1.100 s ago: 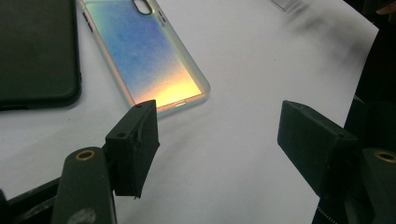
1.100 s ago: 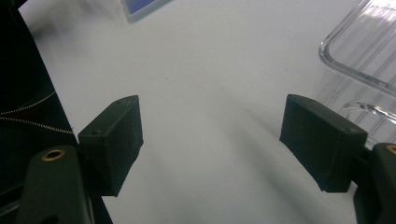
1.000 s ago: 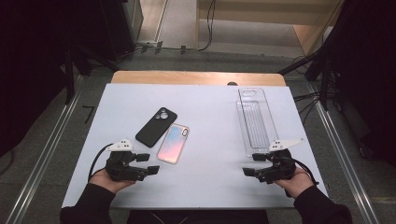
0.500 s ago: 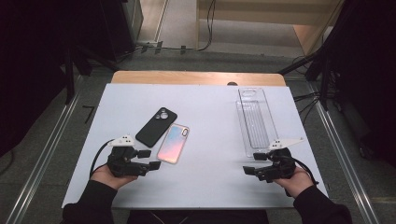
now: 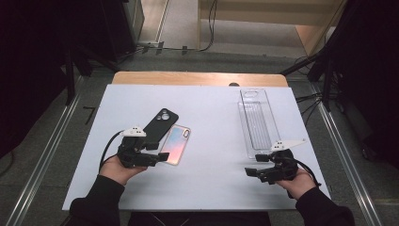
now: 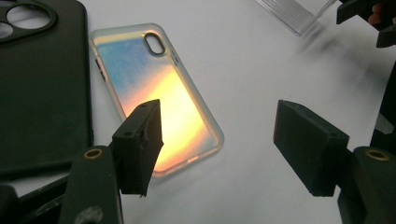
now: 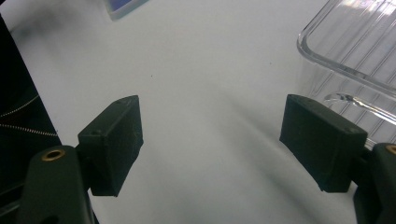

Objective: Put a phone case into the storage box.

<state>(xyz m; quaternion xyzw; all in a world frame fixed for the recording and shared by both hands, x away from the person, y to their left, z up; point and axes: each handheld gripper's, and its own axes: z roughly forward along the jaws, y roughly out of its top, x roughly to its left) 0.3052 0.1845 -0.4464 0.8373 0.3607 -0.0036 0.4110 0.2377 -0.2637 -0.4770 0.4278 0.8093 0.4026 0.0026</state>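
An iridescent phone case (image 5: 175, 143) (image 6: 154, 84) lies flat on the white table, camera cutout at its far end. A black phone case (image 5: 161, 125) (image 6: 42, 93) lies just left of it, the two edges close together. My left gripper (image 5: 159, 153) (image 6: 219, 144) is open at the iridescent case's near end; one jaw hovers over the case's near corner, the other over bare table, and nothing is gripped. My right gripper (image 5: 255, 165) (image 7: 215, 140) is open above bare table near the front right, beside the near end of a clear plastic tray (image 5: 258, 120) (image 7: 355, 42).
The white table surface (image 5: 211, 117) rests on a wooden top whose far edge (image 5: 197, 78) shows. Metal rails run along both sides on the floor. A corner of the iridescent case (image 7: 123, 7) peeks in at the top of the right gripper view.
My left gripper has moved forward and a little right, up to the near end of the iridescent case. The right gripper has stayed put.
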